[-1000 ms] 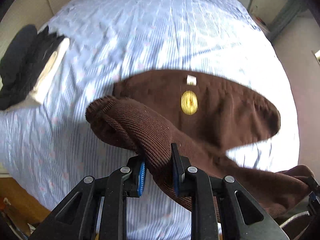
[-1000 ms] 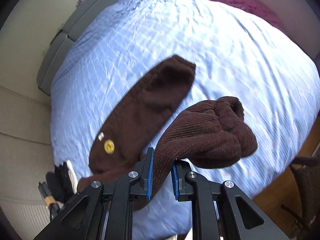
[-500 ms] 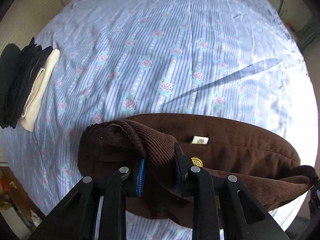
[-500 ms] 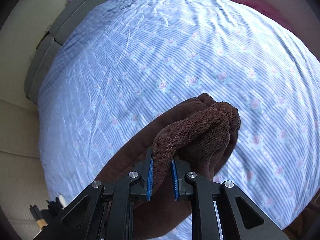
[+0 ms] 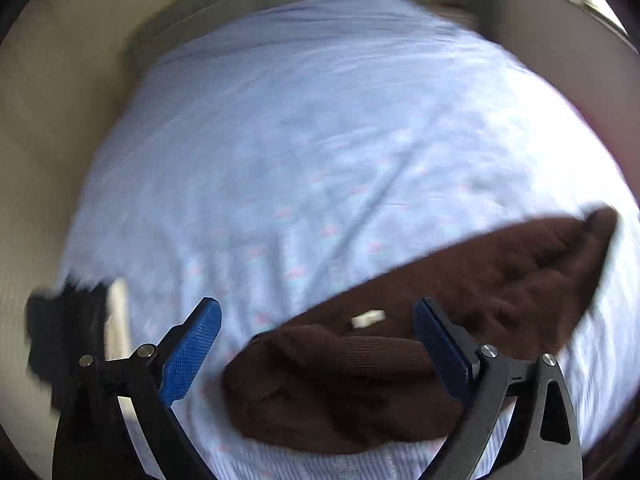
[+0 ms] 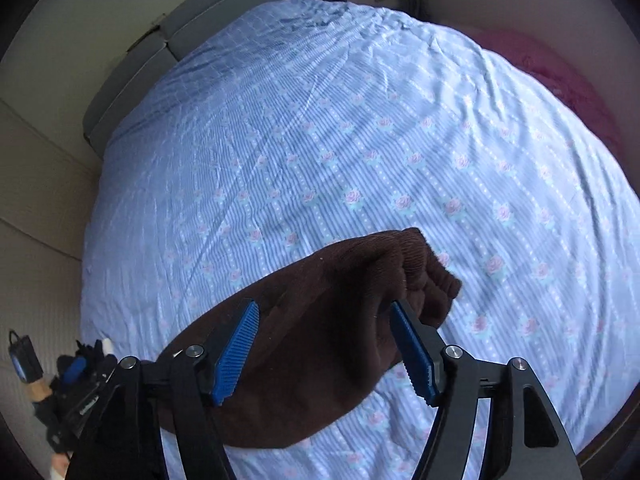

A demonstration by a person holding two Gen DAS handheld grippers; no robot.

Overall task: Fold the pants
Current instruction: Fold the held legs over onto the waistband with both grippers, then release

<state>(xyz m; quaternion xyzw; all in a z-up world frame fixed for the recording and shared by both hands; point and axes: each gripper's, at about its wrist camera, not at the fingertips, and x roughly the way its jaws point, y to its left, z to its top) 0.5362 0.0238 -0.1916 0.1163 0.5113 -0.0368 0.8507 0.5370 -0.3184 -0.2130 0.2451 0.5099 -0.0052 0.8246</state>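
Note:
Brown corduroy pants (image 5: 400,344) lie folded on the blue flowered bedsheet (image 5: 304,152), with a small white label (image 5: 368,317) showing. My left gripper (image 5: 316,344) is open just above one end of the pants, holding nothing; this view is motion-blurred. In the right wrist view the pants (image 6: 320,344) end in a bunched ribbed cuff (image 6: 424,272). My right gripper (image 6: 324,348) is open, its blue pads either side of the cloth without pinching it.
A stack of dark and cream folded clothes (image 5: 72,340) lies at the bed's left edge. A grey headboard (image 6: 160,52) and beige wall bound the far side. A pink cloth (image 6: 552,68) sits at the far right. The bedsheet (image 6: 360,140) stretches beyond the pants.
Both grippers lowered the pants onto the bed, then opened and let go. The pants now lie folded over. The left view has swung and blurred.

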